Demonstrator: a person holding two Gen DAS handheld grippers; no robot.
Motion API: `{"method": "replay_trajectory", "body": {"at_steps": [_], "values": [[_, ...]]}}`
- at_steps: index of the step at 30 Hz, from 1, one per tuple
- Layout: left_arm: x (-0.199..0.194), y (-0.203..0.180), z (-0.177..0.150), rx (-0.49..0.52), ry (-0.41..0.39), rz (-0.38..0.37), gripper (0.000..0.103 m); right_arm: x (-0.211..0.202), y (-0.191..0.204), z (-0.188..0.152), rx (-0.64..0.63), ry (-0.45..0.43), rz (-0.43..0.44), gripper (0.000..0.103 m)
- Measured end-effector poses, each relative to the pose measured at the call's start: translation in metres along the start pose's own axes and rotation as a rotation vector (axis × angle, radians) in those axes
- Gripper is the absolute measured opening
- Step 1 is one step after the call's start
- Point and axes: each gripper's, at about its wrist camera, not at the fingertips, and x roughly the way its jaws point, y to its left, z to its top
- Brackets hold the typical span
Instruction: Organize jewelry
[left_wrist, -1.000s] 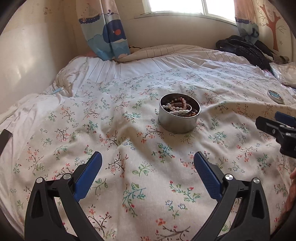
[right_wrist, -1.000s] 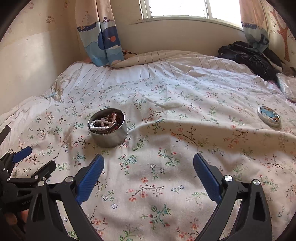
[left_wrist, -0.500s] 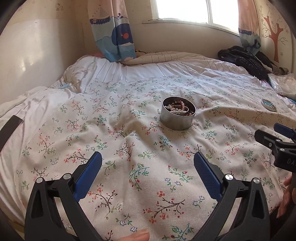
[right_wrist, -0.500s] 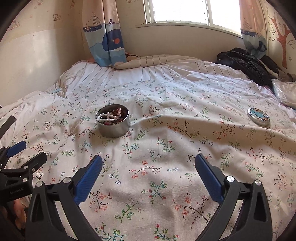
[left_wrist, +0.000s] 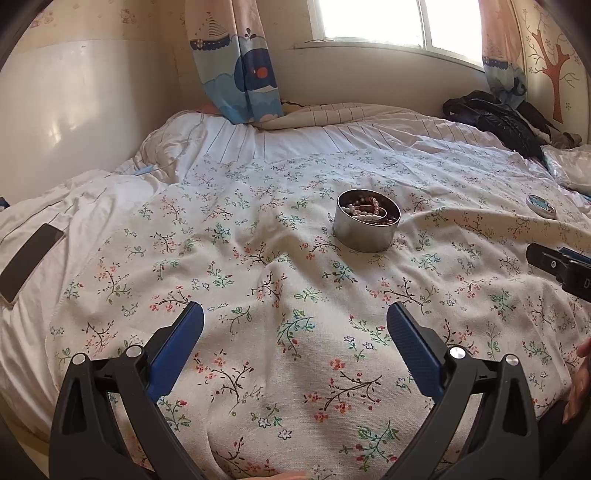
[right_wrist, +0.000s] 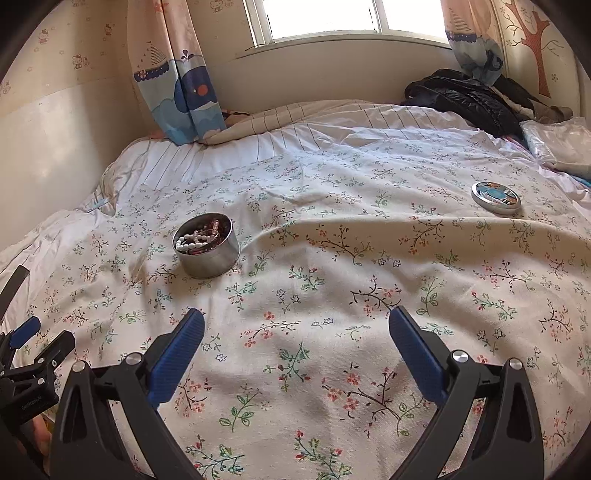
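Tin (left_wrist: 367, 225) of jewelry stands upright on the floral bedspread (left_wrist: 295, 314), about mid-bed, seen from my left wrist. It lies ahead of my left gripper (left_wrist: 295, 325) and slightly to the right, well apart from the blue pads (left_wrist: 177, 347). The jaws are spread wide and hold nothing. White beads (left_wrist: 364, 216) and darker strands lie inside the tin. Its lid (left_wrist: 540, 207) rests flat toward the right edge of the bed, well apart from the tin. A dark phone (left_wrist: 27, 264) lies at the left edge. My right gripper (left_wrist: 557, 267) enters at the frame's right side.

From my right wrist, the tin (right_wrist: 207, 245) lies ahead and clearly to the left of my right gripper (right_wrist: 295, 328); the lid (right_wrist: 496, 197) lies ahead and to the right. The jaws here also stand wide apart and empty. My left gripper (right_wrist: 29, 347) shows at the lower left.

Judgement: the tin is round, so no long axis governs the approach. The left gripper sits nearer the tin, the right nearer the lid. With the beads already inside, closing the tin appears to be the remaining step.
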Motion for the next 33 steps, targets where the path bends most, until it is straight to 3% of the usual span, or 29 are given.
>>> {"method": "replay_trajectory", "body": {"at_steps": [33], "values": [[0.0075, 0.0063, -0.0015, -0.032, 0.038, 0.010, 0.096, 0.0000, -0.0042, -0.0002, 0.016, 0.002, -0.025, 0.096]]}}
